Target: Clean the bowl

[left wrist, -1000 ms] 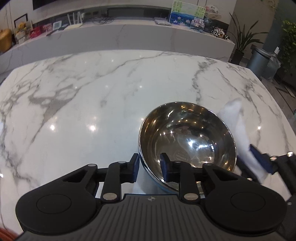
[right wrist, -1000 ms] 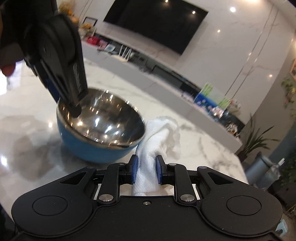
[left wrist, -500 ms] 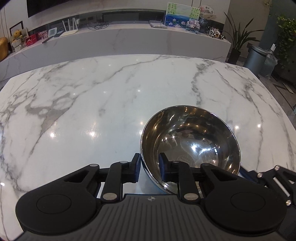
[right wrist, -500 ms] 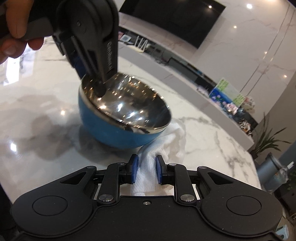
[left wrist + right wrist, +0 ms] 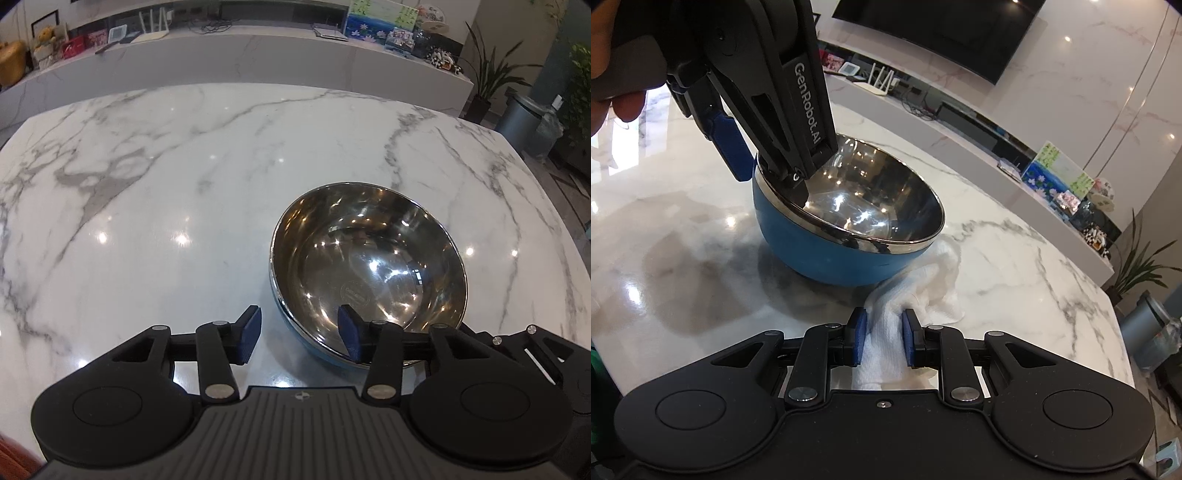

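Observation:
A steel bowl [image 5: 369,266] with a blue outside [image 5: 827,251] rests on the marble table [image 5: 147,184], its rim leaning toward the cloth. My left gripper [image 5: 300,334] straddles the near rim, one pad inside and one outside. Its jaws are opening and the outer pad stands clear of the wall. The right wrist view shows this gripper [image 5: 768,173] coming down from the upper left, held by a hand [image 5: 613,107]. My right gripper [image 5: 884,339] is shut on a white cloth [image 5: 923,288], whose far end lies against the bowl's side.
Behind the table runs a long marble counter [image 5: 258,62] with routers, pictures and small items. A grey bin [image 5: 521,118] and potted plants [image 5: 491,77] stand past the table's right edge. A dark screen [image 5: 942,33] hangs on the wall.
The left jaws, shut on the bowl's rim before, have spread apart. The bowl has come down from its tilt onto the table. The cloth is no longer seen in the left wrist view.

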`<action>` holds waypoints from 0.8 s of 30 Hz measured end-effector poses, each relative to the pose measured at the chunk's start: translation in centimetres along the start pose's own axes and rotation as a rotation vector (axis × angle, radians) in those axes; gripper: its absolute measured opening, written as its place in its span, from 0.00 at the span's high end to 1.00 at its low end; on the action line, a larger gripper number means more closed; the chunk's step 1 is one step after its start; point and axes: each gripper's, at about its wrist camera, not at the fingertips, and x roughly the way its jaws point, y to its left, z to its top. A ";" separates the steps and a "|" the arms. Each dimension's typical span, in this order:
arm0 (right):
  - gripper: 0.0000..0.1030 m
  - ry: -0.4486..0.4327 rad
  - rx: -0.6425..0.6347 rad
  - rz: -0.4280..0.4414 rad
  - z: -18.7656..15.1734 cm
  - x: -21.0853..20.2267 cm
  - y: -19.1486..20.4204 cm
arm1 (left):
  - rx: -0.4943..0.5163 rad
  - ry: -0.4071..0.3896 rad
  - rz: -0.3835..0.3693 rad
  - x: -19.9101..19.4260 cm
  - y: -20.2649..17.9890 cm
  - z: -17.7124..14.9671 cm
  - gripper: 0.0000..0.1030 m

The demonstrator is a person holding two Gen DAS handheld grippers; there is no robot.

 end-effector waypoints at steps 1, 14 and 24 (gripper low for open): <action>0.82 -0.003 0.001 -0.002 0.0 -0.1 0.0 | 0.009 -0.003 0.000 0.0 -0.1 0.0 0.70; 0.82 -0.105 0.059 -0.111 -0.1 -1.9 -1.4 | 0.099 -0.041 0.014 0.7 -0.7 0.5 0.80; 0.82 -0.014 0.016 0.002 -0.1 -0.9 0.1 | 0.076 -0.039 0.008 0.6 -0.4 0.5 0.80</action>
